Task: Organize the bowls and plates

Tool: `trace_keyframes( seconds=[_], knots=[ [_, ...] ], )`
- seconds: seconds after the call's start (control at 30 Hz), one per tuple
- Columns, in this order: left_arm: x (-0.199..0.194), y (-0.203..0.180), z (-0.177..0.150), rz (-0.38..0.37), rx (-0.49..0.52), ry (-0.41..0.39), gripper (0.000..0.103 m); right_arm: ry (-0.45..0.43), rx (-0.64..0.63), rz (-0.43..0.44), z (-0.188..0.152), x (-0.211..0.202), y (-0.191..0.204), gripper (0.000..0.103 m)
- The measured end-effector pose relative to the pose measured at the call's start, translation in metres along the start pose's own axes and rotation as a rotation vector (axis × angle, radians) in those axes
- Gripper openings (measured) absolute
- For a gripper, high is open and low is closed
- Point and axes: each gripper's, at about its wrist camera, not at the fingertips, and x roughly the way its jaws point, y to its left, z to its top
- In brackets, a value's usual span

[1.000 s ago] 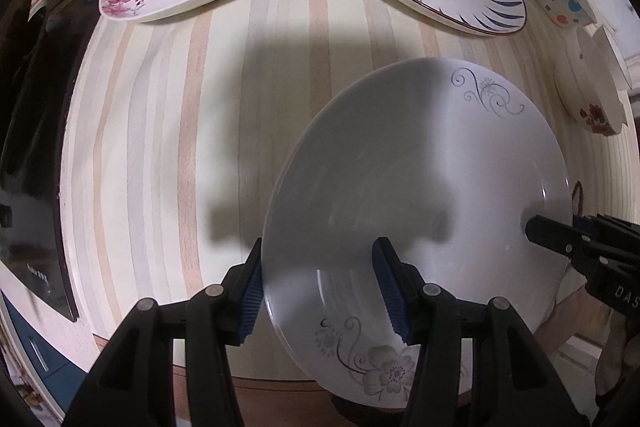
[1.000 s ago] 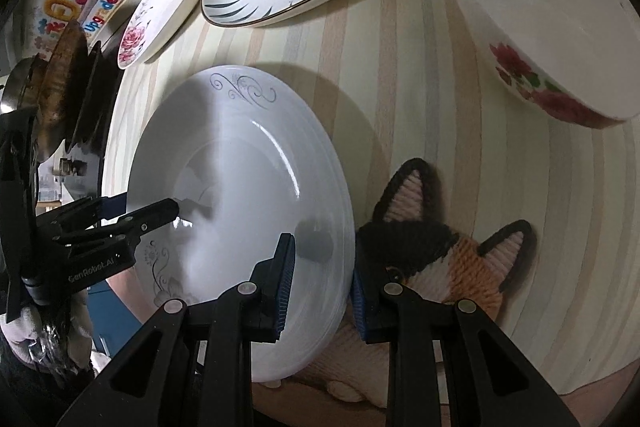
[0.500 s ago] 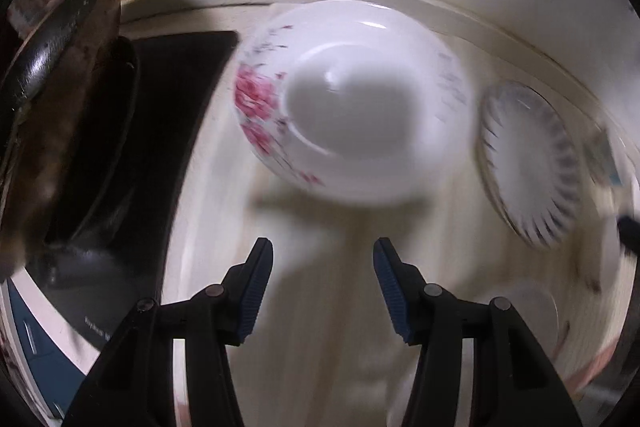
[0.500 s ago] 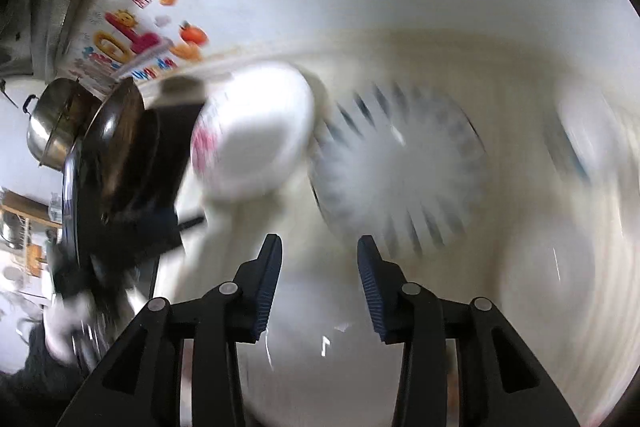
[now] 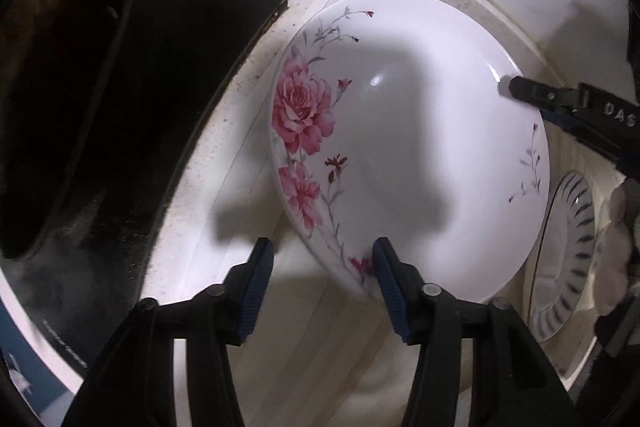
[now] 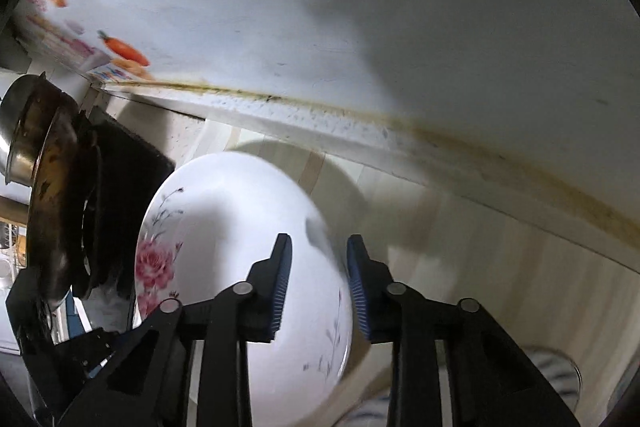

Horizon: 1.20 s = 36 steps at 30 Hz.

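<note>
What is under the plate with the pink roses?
Under the rose plate you can see pale striped countertop all around its edge. Whatever lies right beneath its middle is covered by the plate itself.

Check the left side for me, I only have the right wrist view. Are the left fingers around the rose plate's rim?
Observer: Yes. The left gripper straddles the near rim of the plate, one finger over the plate and one outside it. Its jaws are closing.
Operator: Where is my right gripper on it?
Observer: The right gripper is at the opposite rim, with its upper finger on the inner face. Its jaws are closing with the rim between them.
Operator: Anything close on that side?
Observer: A striped plate lies right beside the rose plate. I cannot tell whether they touch.
</note>
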Motion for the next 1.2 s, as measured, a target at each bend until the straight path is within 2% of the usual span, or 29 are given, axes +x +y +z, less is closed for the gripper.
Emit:
trace_keyframes(
  seconds=[0.1,0.27,0.3,0.47,0.8,0.93,1.2],
  knots=[
    [0.003,-0.004,0.006,-0.045,-0.007,-0.01,0.029,0.034,-0.042,-0.018,-0.001,0.016,0.001,0.026],
    [0.004,-0.008,0.004,-0.02,-0.004,-0.042,0.029,0.024,-0.03,0.048,-0.012,0.015,-0.008,0.02],
    [0.005,-0.008,0.01,-0.019,0.001,-0.049,0.029,0.025,-0.036,0.053,-0.015,0.014,-0.008,0.019],
    [-0.008,-0.014,0.001,-0.028,0.03,-0.079,0.029,0.013,-0.054,0.068,-0.034,0.001,-0.005,0.019],
    [-0.045,-0.043,-0.026,-0.025,0.117,-0.121,0.029,-0.042,-0.061,0.035,-0.084,-0.05,0.006,0.019],
    [-0.068,-0.031,-0.044,-0.035,0.17,-0.136,0.029,-0.084,-0.028,0.043,-0.117,-0.084,0.002,0.019],
    [-0.091,-0.052,-0.104,-0.049,0.29,-0.12,0.029,-0.127,0.055,0.038,-0.21,-0.146,-0.013,0.019]
  ],
)
